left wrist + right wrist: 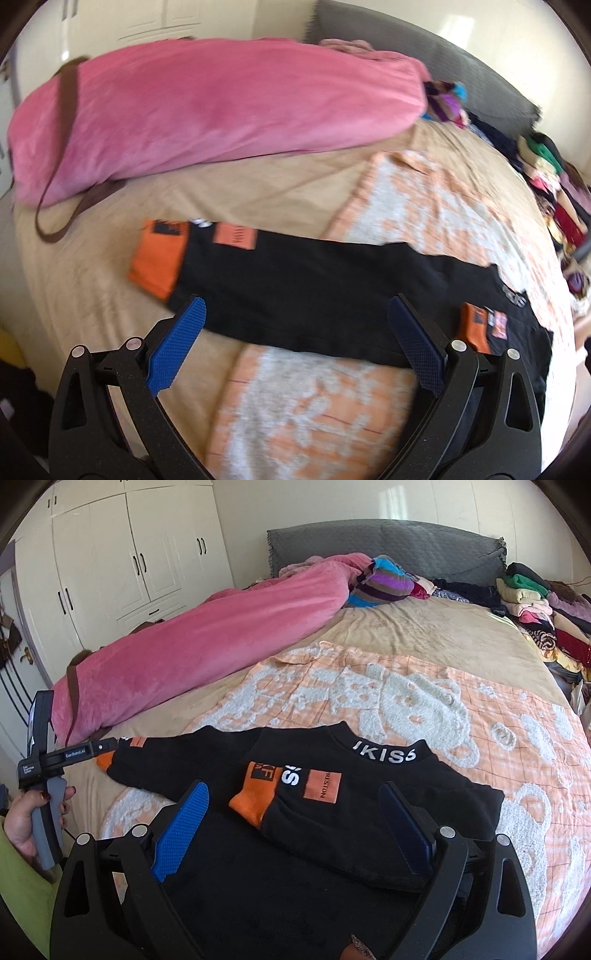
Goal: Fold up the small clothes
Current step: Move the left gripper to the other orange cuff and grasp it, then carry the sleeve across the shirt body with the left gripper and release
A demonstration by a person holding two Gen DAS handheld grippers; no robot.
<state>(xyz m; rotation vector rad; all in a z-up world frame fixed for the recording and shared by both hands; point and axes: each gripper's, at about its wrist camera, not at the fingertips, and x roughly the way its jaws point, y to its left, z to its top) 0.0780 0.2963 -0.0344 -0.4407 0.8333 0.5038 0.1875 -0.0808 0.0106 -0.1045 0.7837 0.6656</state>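
Note:
A small black sweater with orange cuffs and white collar lettering lies on the bed. Its right sleeve is folded across the chest. Its left sleeve stretches out flat, ending in an orange cuff. My left gripper is open just above that sleeve, holding nothing; it also shows in the right wrist view near the cuff. My right gripper is open above the sweater's body, holding nothing.
An orange and white bear blanket lies under the sweater on a beige sheet. A rolled pink blanket with a brown strap lies left. Stacked clothes line the right side. A grey headboard and white wardrobes stand behind.

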